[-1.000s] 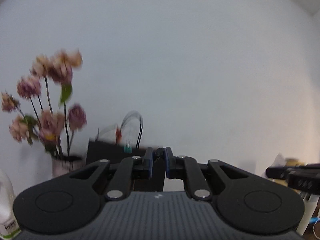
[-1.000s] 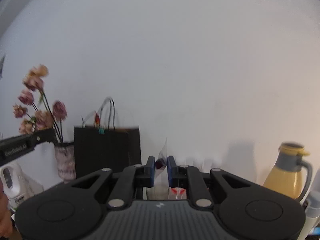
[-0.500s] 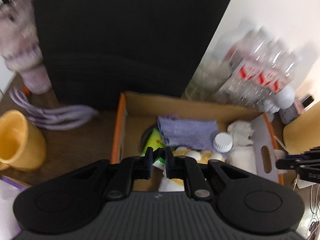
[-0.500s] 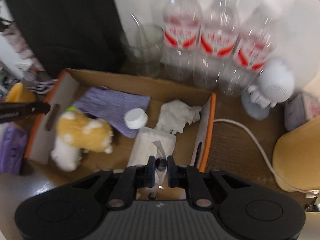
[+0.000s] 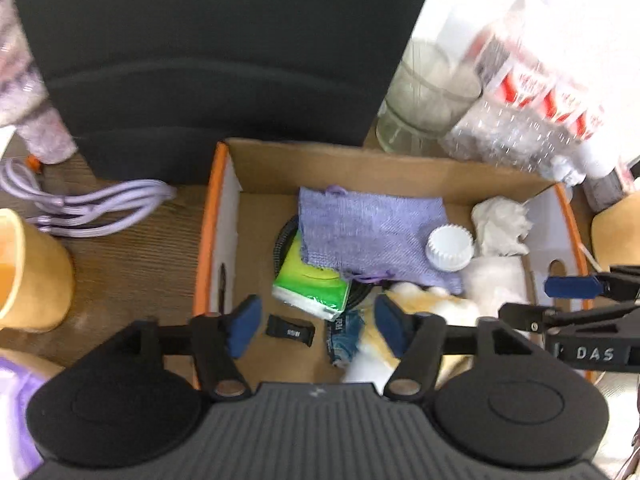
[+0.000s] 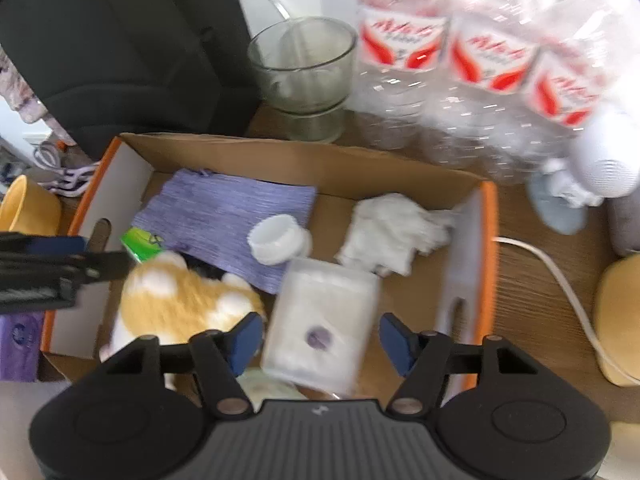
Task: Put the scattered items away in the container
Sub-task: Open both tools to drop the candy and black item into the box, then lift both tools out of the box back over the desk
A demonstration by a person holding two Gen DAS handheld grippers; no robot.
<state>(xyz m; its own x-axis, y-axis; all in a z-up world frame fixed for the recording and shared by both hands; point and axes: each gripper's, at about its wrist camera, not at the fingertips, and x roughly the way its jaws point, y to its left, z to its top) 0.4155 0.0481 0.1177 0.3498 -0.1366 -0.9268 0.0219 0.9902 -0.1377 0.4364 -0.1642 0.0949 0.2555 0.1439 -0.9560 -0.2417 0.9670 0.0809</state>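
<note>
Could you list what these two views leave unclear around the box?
- Plush toy: left view, lower part hidden behind the left gripper; blurred in the right view.
- Black disc: left view, mostly covered by the purple cloth and green pack; what it is cannot be told.
- Bottle labels: both views, too blurred to read.
- Box near wall: right view, hidden behind the right gripper.
</note>
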